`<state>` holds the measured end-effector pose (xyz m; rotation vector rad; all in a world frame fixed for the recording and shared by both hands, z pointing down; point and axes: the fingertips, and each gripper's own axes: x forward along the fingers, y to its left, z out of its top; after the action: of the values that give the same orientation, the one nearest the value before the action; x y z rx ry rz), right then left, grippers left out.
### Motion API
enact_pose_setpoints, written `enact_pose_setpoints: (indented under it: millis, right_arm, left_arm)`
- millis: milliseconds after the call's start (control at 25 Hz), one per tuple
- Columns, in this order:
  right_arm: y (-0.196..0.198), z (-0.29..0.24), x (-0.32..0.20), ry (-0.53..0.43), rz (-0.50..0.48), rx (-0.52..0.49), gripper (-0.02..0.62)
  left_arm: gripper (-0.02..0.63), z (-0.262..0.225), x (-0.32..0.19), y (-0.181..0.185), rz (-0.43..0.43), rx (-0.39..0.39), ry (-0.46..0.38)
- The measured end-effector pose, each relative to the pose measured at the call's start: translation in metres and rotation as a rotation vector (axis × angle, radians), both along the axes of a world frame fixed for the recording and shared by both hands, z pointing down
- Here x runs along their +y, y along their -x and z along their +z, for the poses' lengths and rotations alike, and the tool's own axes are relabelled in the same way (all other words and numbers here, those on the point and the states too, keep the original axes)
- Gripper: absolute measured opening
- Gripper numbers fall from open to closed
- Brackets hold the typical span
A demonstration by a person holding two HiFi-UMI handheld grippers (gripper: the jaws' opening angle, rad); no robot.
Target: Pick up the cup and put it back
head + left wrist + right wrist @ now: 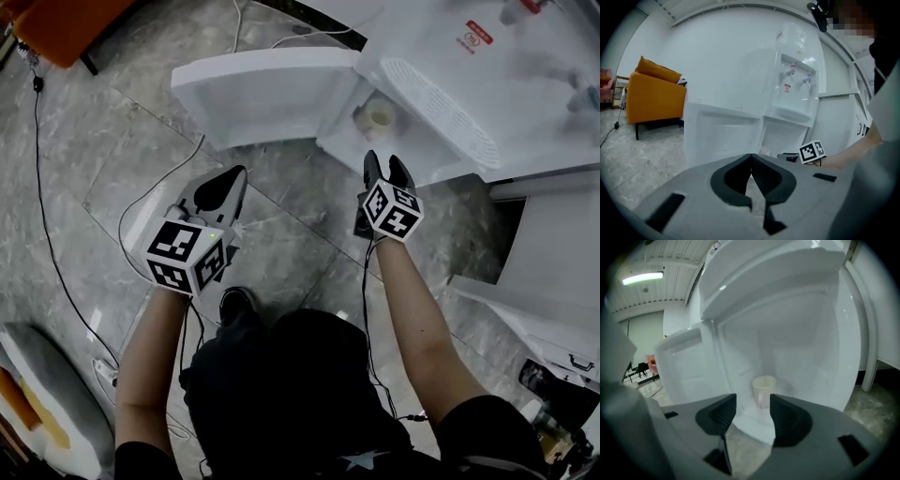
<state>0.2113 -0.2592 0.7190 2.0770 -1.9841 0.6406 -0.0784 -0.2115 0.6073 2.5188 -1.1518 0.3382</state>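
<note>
A cream cup (379, 116) stands upright inside the low white cabinet (339, 142) of a water dispenser, its handle turned toward me. My right gripper (385, 161) hovers just outside the cabinet mouth, short of the cup. In the right gripper view the cup (763, 389) shows through the gap between the dark pads (723, 414), untouched, so that gripper (753, 403) is open with nothing held. My left gripper (236, 176) floats over the floor to the left, below the open door. Its jaws meet at the tips, so the left gripper (751, 157) is shut and empty.
The white cabinet door (262, 94) is swung open to the left. The dispenser top (487, 75) with its drip grille lies at the upper right. An orange armchair (66, 28) stands at the far left. Cables (141, 202) and a power strip (105, 375) lie on the stone floor.
</note>
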Motion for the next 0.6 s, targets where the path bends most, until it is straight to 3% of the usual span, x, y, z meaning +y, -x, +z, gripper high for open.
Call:
enact_pose_setpoints:
  millis: [280,600]
  right_arm:
    - [-0.010,0.056,-0.035,0.044,0.028,0.072,0.215]
    - [-0.017,0.071,-0.061,0.072,0.084,0.077,0.206]
  left_arm:
    - [0.009,0.040,-0.008,0.028,-0.053,-0.007,0.002]
    - [0.009,0.050,-0.019,0.033,-0.055,0.000,-0.006]
